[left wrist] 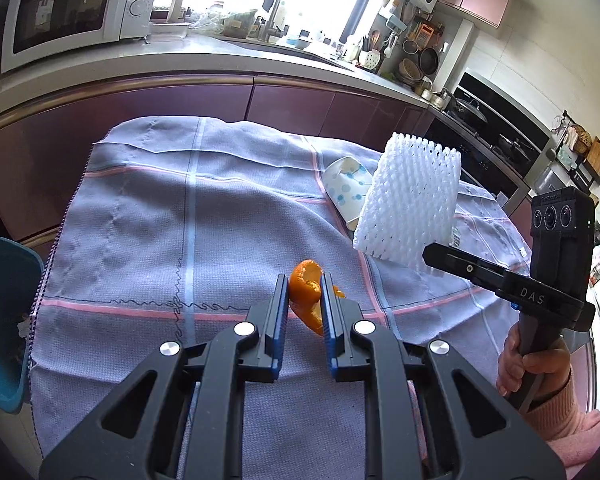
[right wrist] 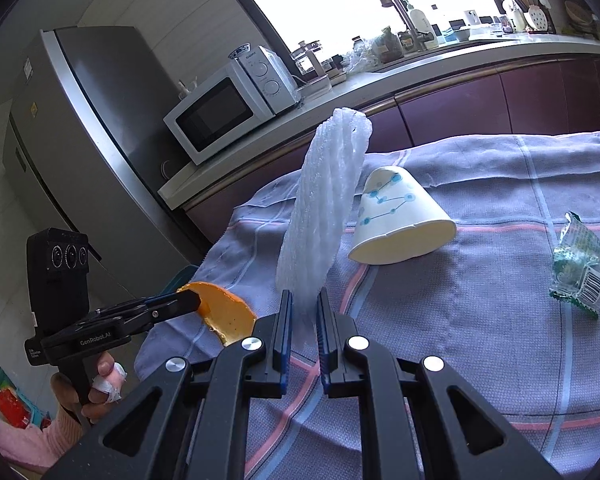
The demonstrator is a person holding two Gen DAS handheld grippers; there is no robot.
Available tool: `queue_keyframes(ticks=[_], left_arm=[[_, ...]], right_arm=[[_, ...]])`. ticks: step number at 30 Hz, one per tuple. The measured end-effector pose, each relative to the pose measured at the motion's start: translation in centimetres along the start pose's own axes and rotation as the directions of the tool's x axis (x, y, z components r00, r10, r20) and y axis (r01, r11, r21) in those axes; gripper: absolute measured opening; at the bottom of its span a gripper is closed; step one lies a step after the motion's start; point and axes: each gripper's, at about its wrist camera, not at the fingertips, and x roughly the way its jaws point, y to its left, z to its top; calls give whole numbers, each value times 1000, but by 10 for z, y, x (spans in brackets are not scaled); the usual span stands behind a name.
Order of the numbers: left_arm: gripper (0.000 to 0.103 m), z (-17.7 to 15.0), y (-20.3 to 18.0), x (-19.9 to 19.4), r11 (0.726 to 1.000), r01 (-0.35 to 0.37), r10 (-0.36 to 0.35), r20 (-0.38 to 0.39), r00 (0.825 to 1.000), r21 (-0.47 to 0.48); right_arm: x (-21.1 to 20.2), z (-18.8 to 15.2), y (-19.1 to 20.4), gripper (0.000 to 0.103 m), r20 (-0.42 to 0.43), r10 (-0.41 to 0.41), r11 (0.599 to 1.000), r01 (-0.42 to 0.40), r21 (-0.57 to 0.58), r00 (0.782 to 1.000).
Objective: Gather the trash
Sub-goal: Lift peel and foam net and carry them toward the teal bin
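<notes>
Two pieces in hand — my left gripper [left wrist: 304,294] pinching orange peel [left wrist: 306,286], right gripper [right wrist: 304,308] clamping foam net [right wrist: 320,216]; I'm heading for the bin [left wrist: 4,320] at nine o'clock.

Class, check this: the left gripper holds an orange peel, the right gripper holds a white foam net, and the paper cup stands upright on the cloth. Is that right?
Not quite. The paper cup lies on its side on the cloth, as the right wrist view shows. The left gripper does hold the orange peel, and the right gripper the foam net.
</notes>
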Motion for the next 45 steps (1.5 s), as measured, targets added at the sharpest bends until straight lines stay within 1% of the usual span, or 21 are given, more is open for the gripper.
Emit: queue_keyframes(ticks=[20,30,45], left_arm=[[16,-3,18,-34,998,-53,54,49,997,-33],[16,-8,23,-50,996,-64,68,64,996,-57],[16,-12,45,-81,989,-104,115,102,988,-106]], right_arm=[[20,0,26,10,-30,54,998,-55,-38,998],[31,2,37,10,-53,73,995,-76,-59,996],[47,4,56,10,-81,108,988,-116,-99,991]])
